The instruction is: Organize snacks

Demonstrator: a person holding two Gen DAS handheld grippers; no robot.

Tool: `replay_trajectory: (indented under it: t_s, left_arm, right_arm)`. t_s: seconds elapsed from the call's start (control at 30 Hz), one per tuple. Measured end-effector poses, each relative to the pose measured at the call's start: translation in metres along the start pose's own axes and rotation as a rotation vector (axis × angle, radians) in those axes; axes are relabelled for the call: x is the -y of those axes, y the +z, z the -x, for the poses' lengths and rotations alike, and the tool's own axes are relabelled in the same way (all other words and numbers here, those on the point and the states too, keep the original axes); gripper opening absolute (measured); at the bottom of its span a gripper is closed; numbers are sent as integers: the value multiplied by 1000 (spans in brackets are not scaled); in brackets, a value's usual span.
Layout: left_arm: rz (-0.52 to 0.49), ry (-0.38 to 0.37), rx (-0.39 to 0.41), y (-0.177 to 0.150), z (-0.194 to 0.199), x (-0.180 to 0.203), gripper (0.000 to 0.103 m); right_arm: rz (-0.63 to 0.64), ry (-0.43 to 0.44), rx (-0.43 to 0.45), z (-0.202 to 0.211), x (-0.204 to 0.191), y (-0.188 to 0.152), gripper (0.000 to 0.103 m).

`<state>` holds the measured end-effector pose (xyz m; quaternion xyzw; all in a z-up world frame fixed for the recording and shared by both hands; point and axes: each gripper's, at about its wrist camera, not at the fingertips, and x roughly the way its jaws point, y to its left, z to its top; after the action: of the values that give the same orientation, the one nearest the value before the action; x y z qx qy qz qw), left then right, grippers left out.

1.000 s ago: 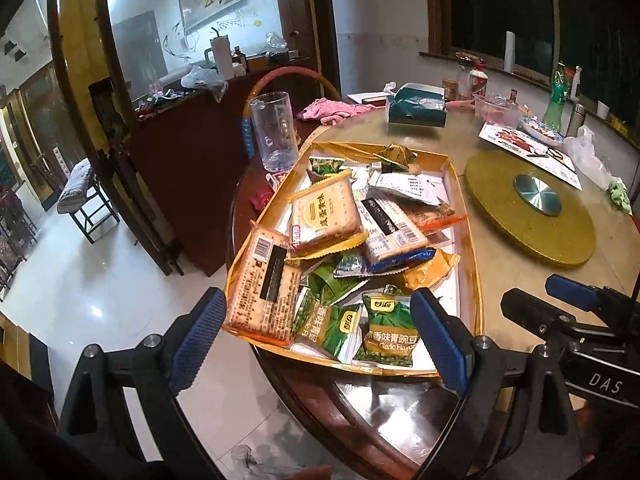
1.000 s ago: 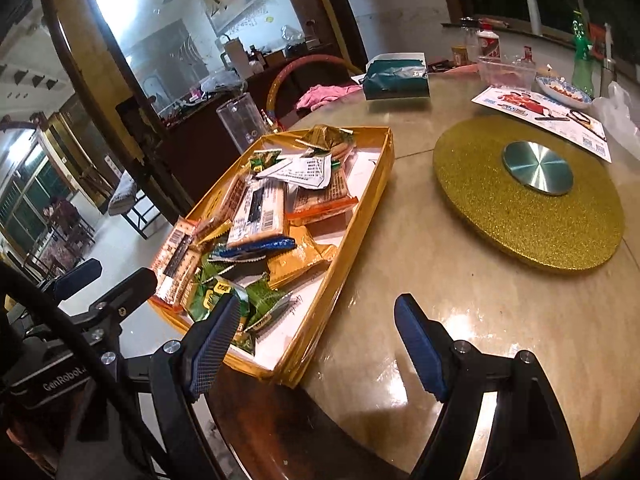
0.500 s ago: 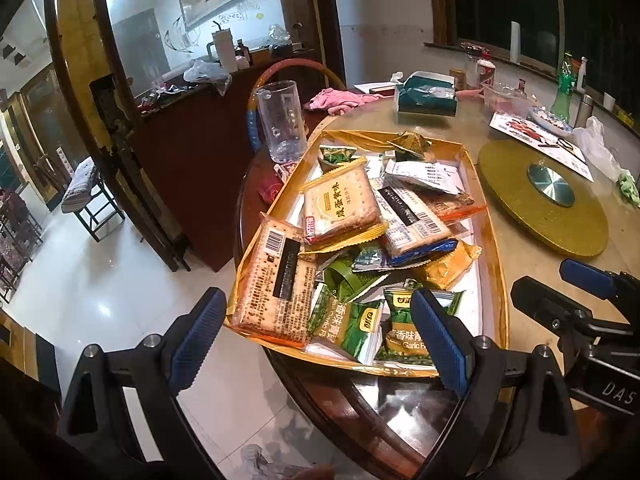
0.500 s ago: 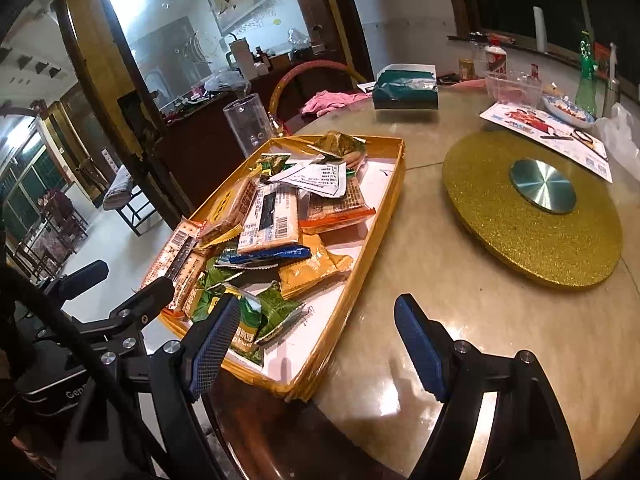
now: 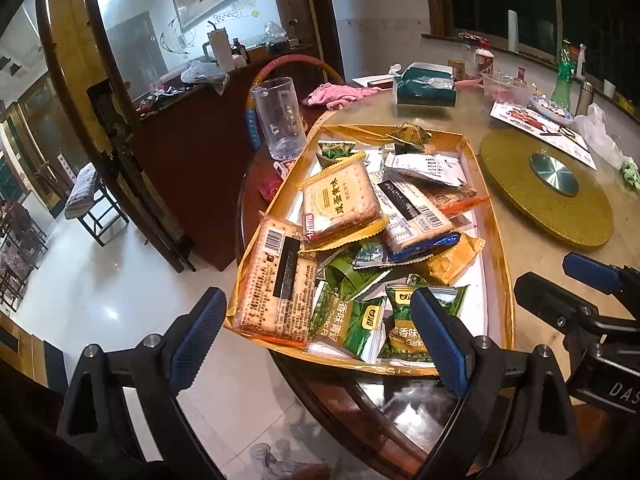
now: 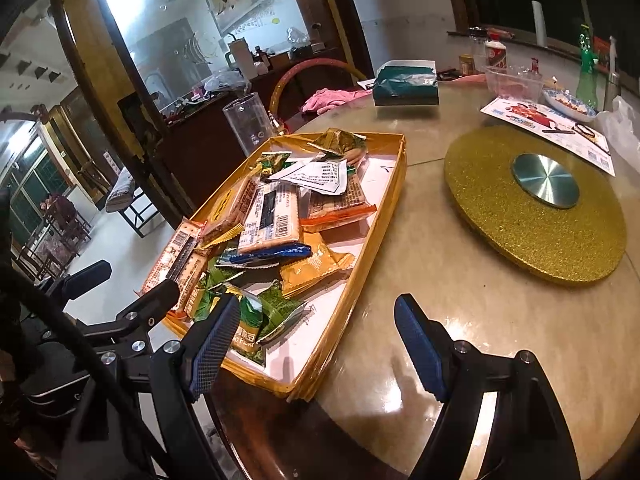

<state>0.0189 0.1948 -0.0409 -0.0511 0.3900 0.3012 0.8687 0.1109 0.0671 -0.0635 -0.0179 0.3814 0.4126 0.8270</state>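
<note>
A gold-rimmed tray (image 5: 502, 280) (image 6: 384, 216) holds a loose pile of snack packets and overhangs the table's near-left edge. On it lie a yellow cracker pack (image 5: 340, 200), a clear cracker pack with a barcode (image 5: 280, 284) (image 6: 178, 262), green pea packets (image 5: 348, 320) (image 6: 256, 316) and an orange packet (image 5: 448, 264) (image 6: 316, 266). My left gripper (image 5: 316, 340) is open and empty, just before the tray's near end. My right gripper (image 6: 316, 340) is open and empty, over the tray's near right corner and the table.
The round glossy table (image 6: 460, 300) carries a gold turntable (image 6: 536, 208) to the right of the tray. A clear measuring cup (image 5: 278, 118) stands at the tray's far left. A green tissue box (image 5: 426, 88), pink cloth, bottles and a bowl sit at the back.
Both grippers have moved forward toward the tray, so it looms larger in both views. Both stay open and empty.
</note>
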Motion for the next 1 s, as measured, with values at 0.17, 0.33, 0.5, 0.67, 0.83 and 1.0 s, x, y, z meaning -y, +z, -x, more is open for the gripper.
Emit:
replay_trajectory:
  t_s: [0.17,0.33,0.5,0.67,0.83,1.0]
  left_arm:
    - [-3,-5,1,0,1,1,93]
    - [-5,-8,1,0,2,3,93]
    - [-7,-7,-3,-1,0,3,93]
    - [2,-3,-10,-1,-4,-3,93]
    - [11,0,-4,-1,-5,-7,93]
    - [14,16,0,0,-6,-10,93]
  right_arm:
    - [4,-1,9,2,-3,1,80]
    - [3,-6,12,2,-4,1,80]
    - [5,-28,7,0,-6,2,80]
    - [10,-47,22,2,-8,2,80]
    - [12,-56,19,0,-8,2,80]
    - [30,-64,18,-3,-12,0,80]
